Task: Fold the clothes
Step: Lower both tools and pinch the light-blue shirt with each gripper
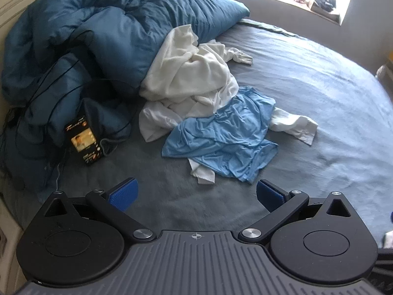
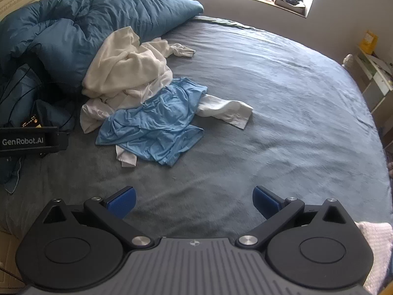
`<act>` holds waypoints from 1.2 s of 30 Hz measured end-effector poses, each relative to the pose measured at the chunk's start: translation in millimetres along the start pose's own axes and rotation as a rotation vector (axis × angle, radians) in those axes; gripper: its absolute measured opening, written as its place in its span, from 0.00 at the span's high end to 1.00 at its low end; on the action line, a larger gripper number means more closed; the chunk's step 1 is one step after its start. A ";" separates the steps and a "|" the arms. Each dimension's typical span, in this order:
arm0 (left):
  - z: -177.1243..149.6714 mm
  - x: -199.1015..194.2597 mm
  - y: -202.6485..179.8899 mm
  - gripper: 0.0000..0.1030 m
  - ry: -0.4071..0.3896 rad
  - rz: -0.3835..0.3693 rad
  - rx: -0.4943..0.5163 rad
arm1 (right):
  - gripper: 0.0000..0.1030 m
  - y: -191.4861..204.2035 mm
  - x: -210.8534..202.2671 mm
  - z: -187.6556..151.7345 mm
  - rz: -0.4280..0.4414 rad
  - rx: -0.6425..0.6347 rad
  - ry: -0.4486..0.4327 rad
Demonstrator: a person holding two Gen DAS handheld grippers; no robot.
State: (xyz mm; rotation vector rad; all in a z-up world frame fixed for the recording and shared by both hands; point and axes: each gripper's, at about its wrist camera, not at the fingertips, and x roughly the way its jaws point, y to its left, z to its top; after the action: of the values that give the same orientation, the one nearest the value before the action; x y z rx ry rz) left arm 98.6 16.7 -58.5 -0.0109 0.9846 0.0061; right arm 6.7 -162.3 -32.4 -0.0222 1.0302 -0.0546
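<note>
Left gripper point(image 1: 196, 191): blue pads spread wide, nothing between them. Right gripper point(image 2: 194, 200): same, pads apart and empty. Both hover over the bare grey bed sheet point(image 2: 282, 98), probably so either can reach in.

Clothes sit in one crumpled heap at 11 o'clock of the right gripper, leaning on the dark blue duvet point(image 2: 81, 22), none folded. Count: one light blue garment point(image 2: 152, 120) on top, one cream top point(image 2: 127, 66) behind it at 12 o'clock, white fabric point(image 2: 228, 110) beneath, possibly two pieces, tangled. One black box point(image 1: 84, 142) at 9 o'clock.
</note>
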 end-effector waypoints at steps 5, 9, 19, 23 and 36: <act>5.0 54.8 -3.9 0.00 -0.005 0.012 0.071 | 0.00 -4.1 45.7 12.8 0.034 0.008 -0.021; 4.6 110.7 -2.7 0.00 -0.027 0.008 0.089 | 0.00 -4.4 92.1 21.0 0.063 0.001 -0.069; -0.5 260.0 3.0 0.00 -0.087 0.009 0.109 | 0.00 -6.8 254.7 38.4 0.164 0.027 -0.188; 18.5 305.8 2.1 0.02 -0.085 0.014 0.158 | 0.02 -9.0 321.6 60.9 0.213 0.083 -0.199; 26.2 361.4 -42.4 0.43 -0.071 -0.109 0.302 | 0.36 -25.7 467.2 114.9 0.318 0.291 -0.052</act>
State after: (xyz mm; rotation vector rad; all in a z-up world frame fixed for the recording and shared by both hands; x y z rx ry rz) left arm 320.7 -25.3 -344.8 0.2114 0.9052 -0.2412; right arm 344.1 -214.9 -372.2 0.4022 0.9558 0.0854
